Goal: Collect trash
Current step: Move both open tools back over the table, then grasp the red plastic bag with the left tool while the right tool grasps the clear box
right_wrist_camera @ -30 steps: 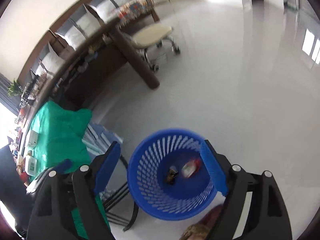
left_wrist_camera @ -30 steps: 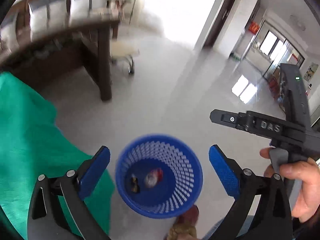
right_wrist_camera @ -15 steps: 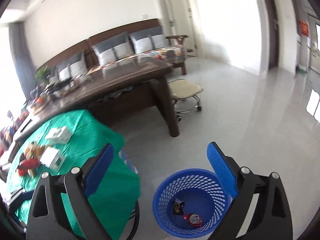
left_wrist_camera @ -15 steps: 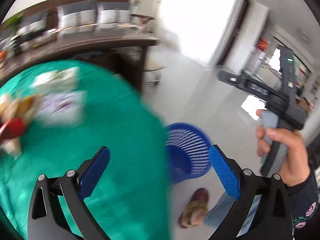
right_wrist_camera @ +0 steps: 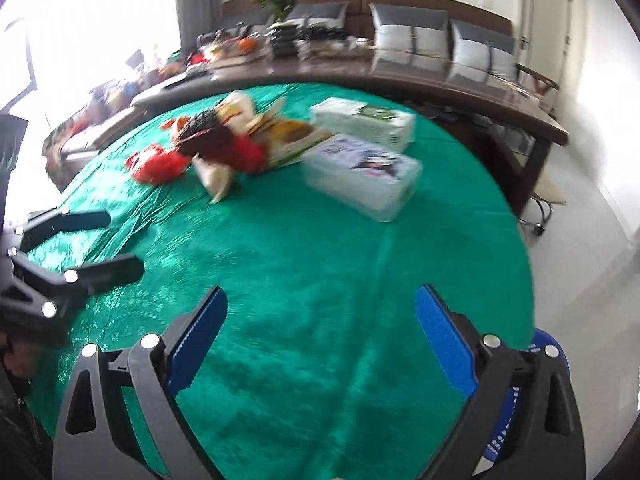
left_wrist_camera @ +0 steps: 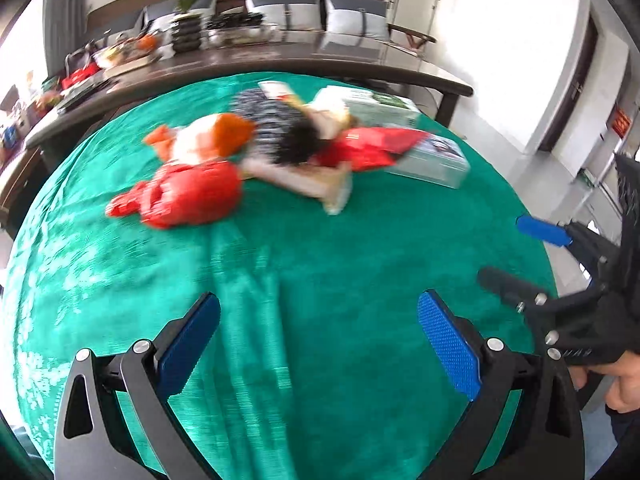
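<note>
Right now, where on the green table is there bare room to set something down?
The near half of the green tablecloth is bare, from the wrapper pile and the two tissue boxes down to both open hand-held grippers. The far side is crowded with those.

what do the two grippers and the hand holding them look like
Both the left gripper and the right gripper have black angular frames with silver bolts and textured blue pads. A bare hand in a dark sleeve grips one black handle.
</note>
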`<control>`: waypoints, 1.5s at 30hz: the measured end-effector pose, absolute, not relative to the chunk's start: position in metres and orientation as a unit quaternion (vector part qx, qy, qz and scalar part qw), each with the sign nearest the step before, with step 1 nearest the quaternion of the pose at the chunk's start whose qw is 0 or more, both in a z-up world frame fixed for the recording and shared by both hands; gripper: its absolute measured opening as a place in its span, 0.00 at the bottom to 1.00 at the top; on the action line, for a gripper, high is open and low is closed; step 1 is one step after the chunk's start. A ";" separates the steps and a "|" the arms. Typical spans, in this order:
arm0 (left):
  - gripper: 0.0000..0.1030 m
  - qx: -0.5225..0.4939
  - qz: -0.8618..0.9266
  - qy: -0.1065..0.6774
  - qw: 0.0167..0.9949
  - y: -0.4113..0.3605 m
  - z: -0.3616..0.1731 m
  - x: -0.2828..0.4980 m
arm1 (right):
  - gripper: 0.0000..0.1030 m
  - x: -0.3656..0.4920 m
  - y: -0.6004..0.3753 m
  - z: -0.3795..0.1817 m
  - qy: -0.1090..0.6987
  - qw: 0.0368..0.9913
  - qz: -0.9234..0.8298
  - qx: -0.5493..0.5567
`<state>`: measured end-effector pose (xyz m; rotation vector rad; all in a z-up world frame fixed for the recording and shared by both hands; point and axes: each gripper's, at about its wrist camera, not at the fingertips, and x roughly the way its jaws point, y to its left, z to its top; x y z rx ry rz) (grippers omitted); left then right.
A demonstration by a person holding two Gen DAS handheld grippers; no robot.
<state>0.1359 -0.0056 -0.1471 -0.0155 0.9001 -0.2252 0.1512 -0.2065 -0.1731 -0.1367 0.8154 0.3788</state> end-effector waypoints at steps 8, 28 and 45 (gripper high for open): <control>0.95 0.004 -0.104 0.422 0.900 0.062 -0.135 0.172 | 0.90 0.154 -0.189 -0.188 0.415 0.886 0.193 -0.078; 0.95 0.046 -0.305 0.497 0.812 0.076 -0.159 0.263 | 0.90 0.161 -0.196 -0.192 0.440 0.878 0.180 -0.059; 0.83 0.100 -0.272 0.476 0.830 0.048 -0.169 0.266 | 0.95 0.234 -0.258 -0.161 0.410 0.885 0.210 -0.066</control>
